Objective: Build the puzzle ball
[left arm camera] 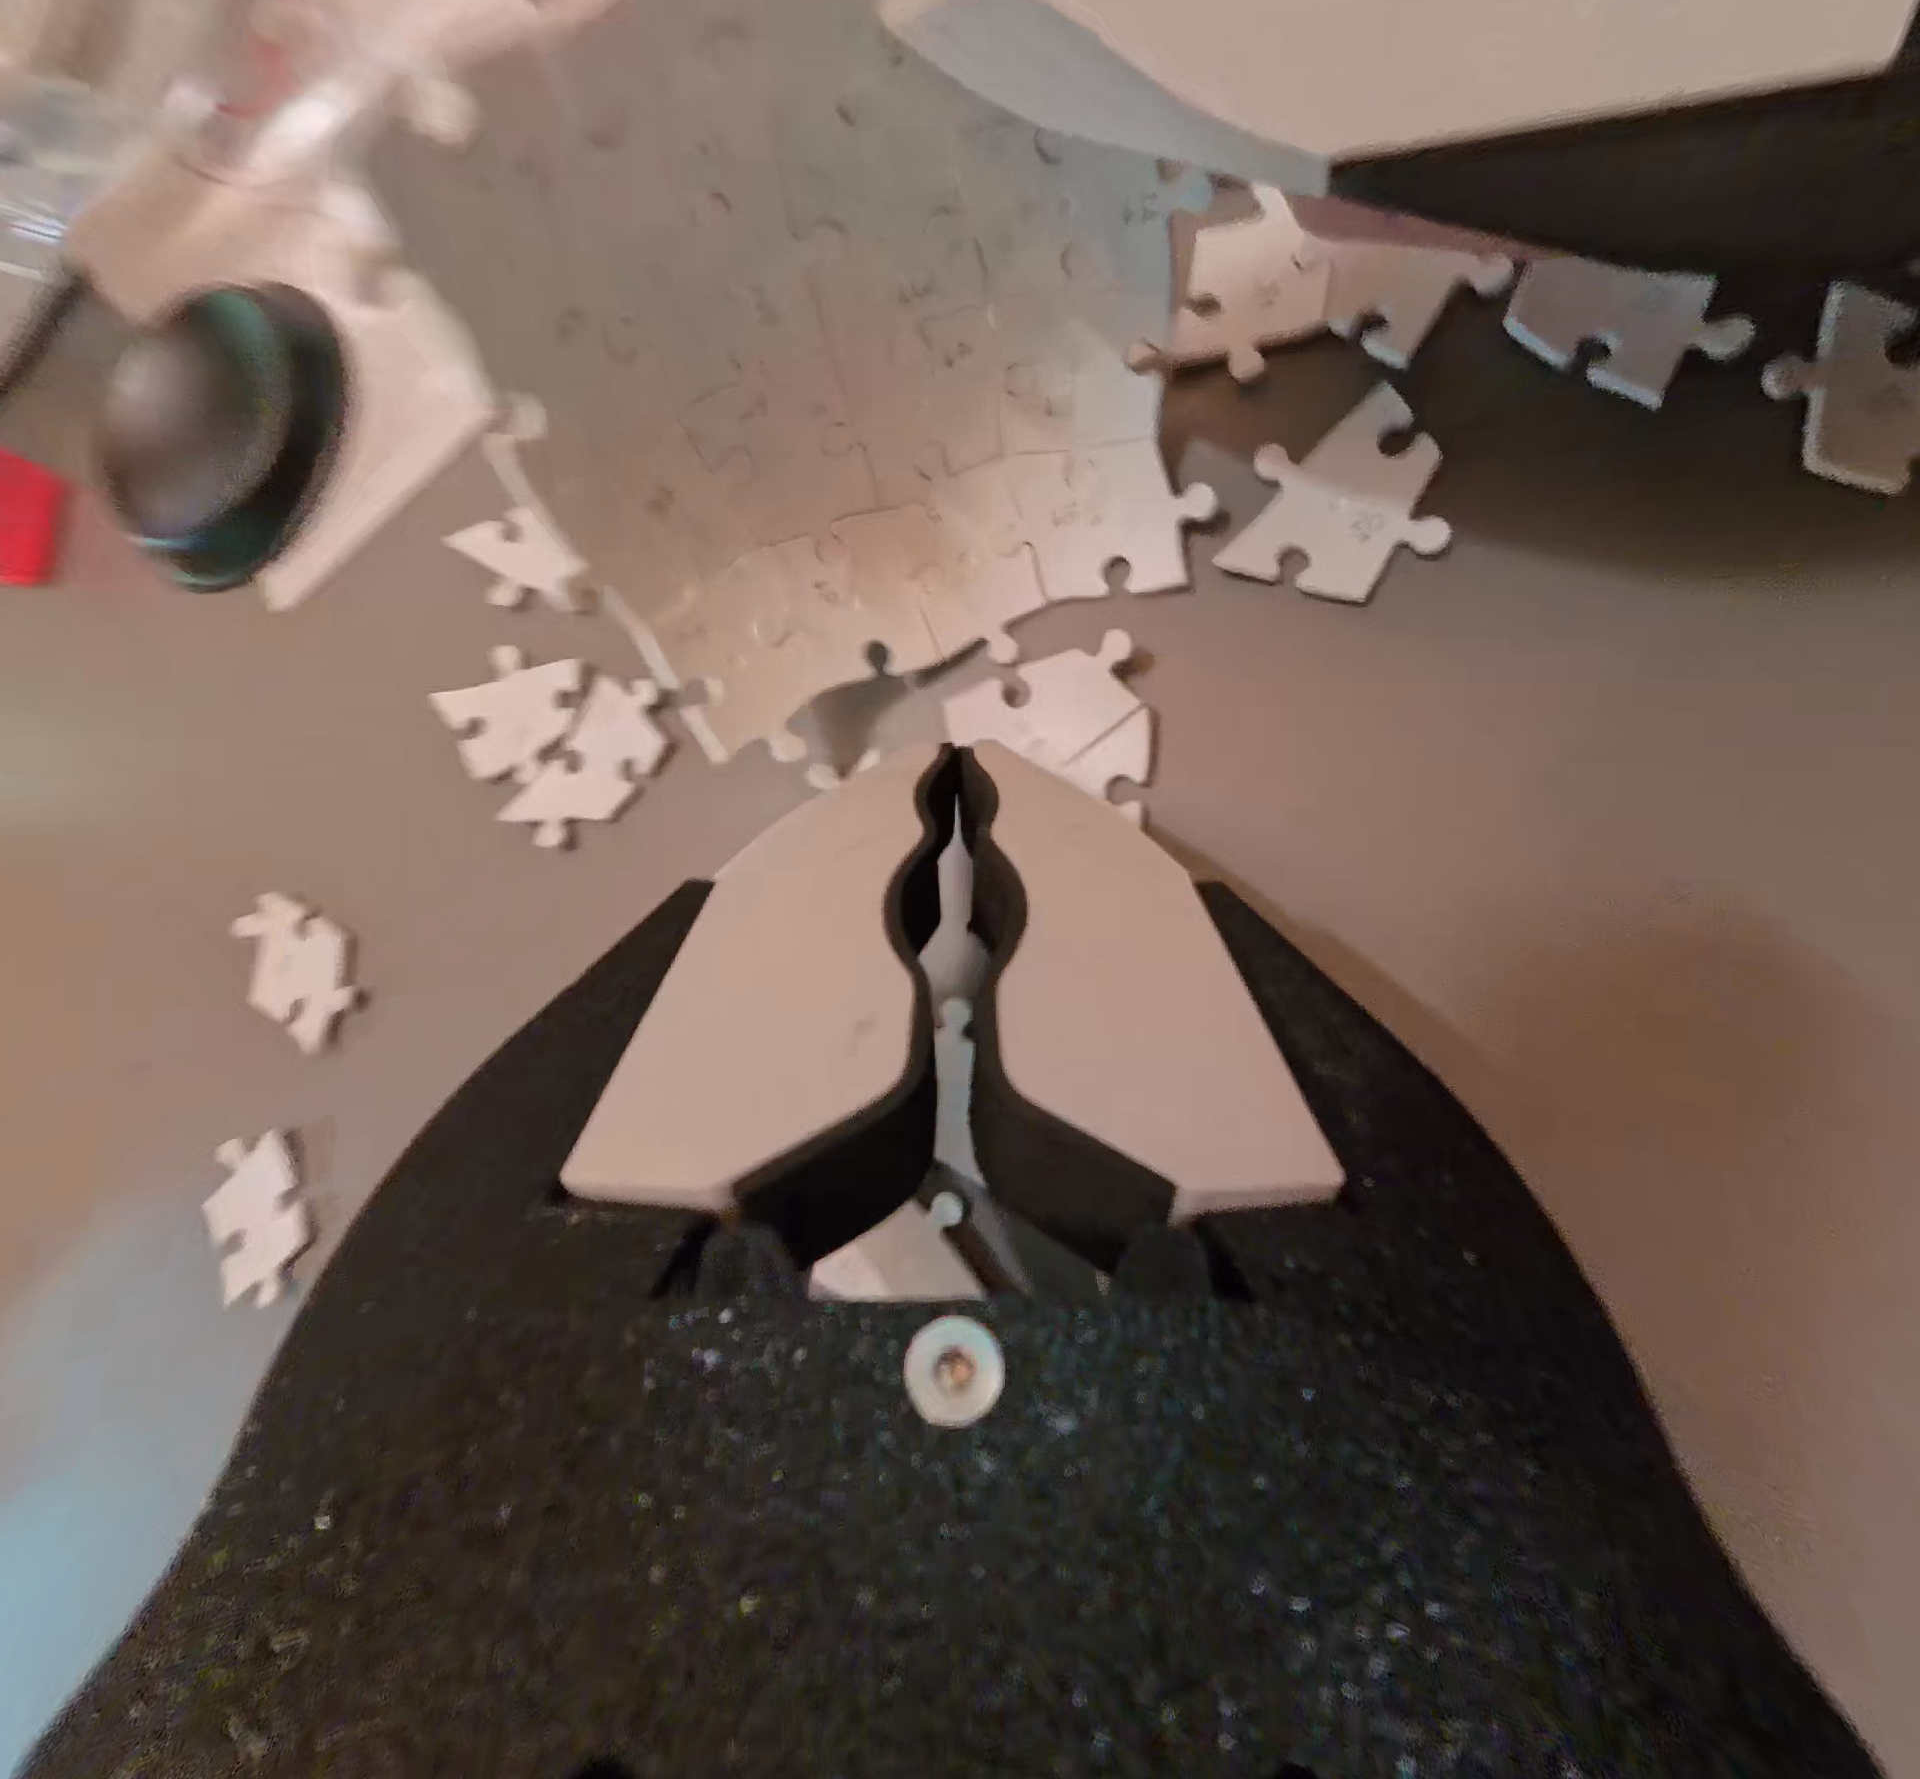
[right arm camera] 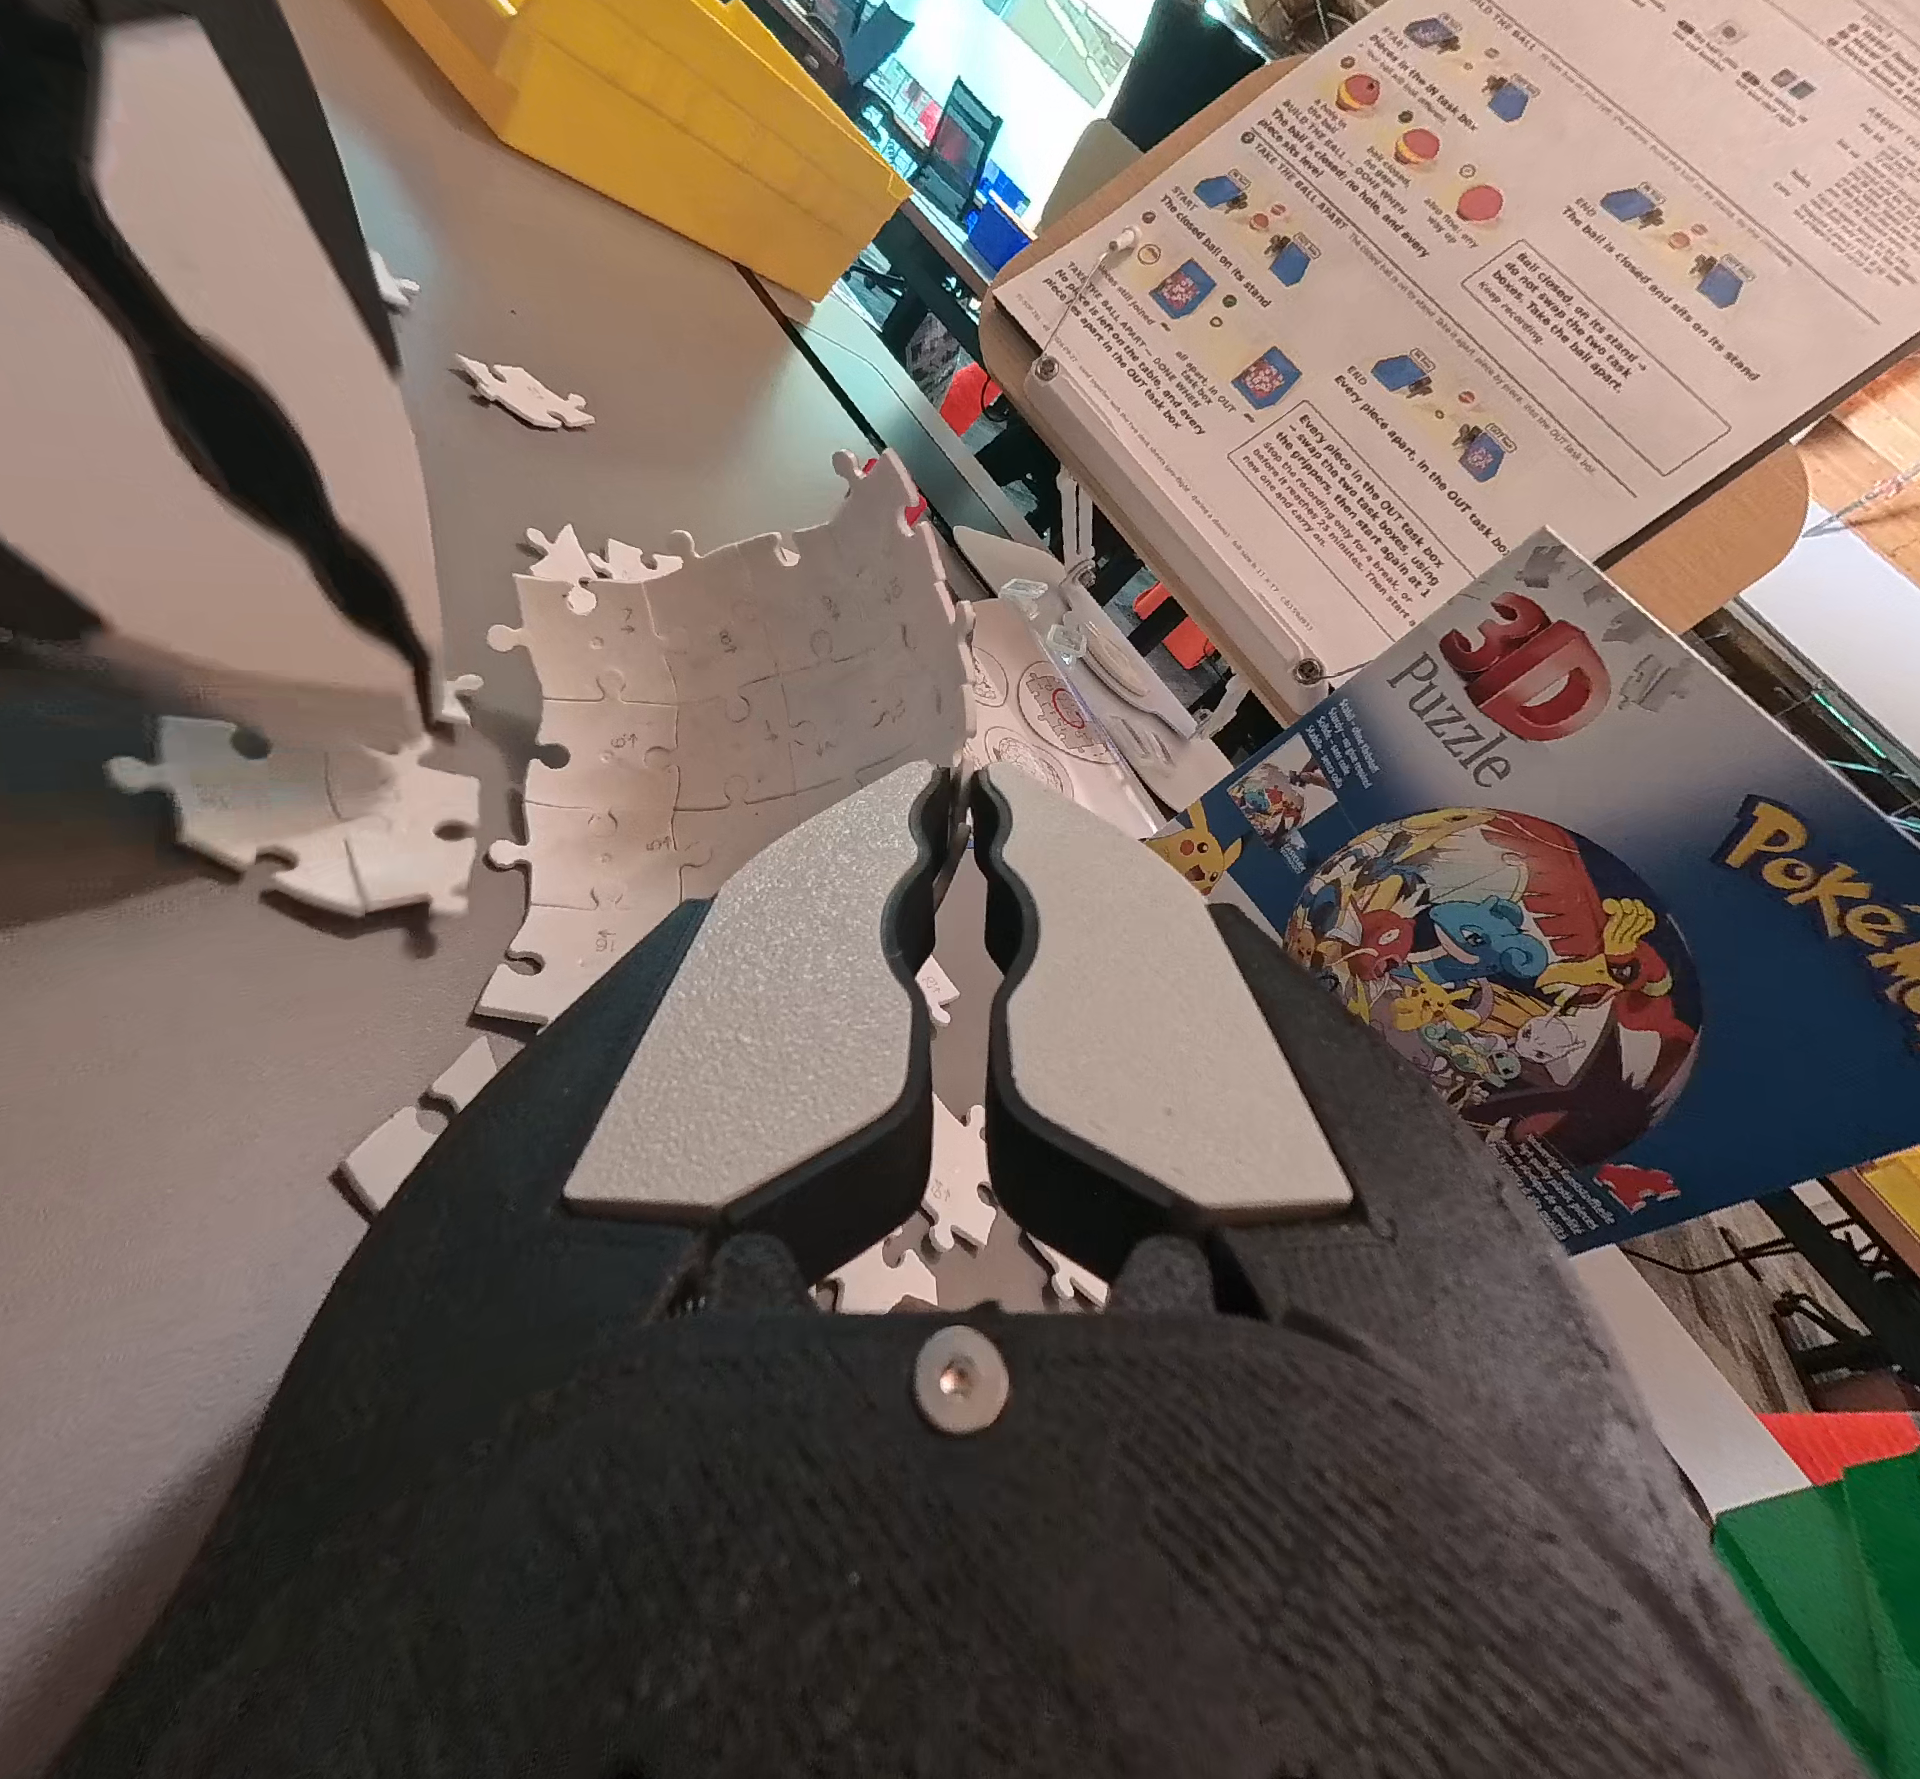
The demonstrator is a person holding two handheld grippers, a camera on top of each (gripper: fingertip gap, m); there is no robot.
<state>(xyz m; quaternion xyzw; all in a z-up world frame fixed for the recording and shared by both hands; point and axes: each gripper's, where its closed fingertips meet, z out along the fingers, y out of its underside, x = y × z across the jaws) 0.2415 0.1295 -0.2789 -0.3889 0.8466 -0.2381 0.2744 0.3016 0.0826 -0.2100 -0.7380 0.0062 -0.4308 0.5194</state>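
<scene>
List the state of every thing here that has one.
left hand-held gripper: jaws closed, tips beside loose pieces.
right hand-held gripper: closed on puzzle shell's edge.
puzzle shell: partly assembled, curved.
loose pieces: scattered flat on table.
yellow bins: stacked.

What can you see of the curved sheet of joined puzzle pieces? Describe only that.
The curved sheet of joined puzzle pieces is pale grey-white, like thin plastic or card, with small marks on its inner face. It bows like part of a shell and stands up from the grey table. Its edges are ragged with knobs and notches. The right gripper is shut on its right edge. Loose pieces lie nearby.
</scene>
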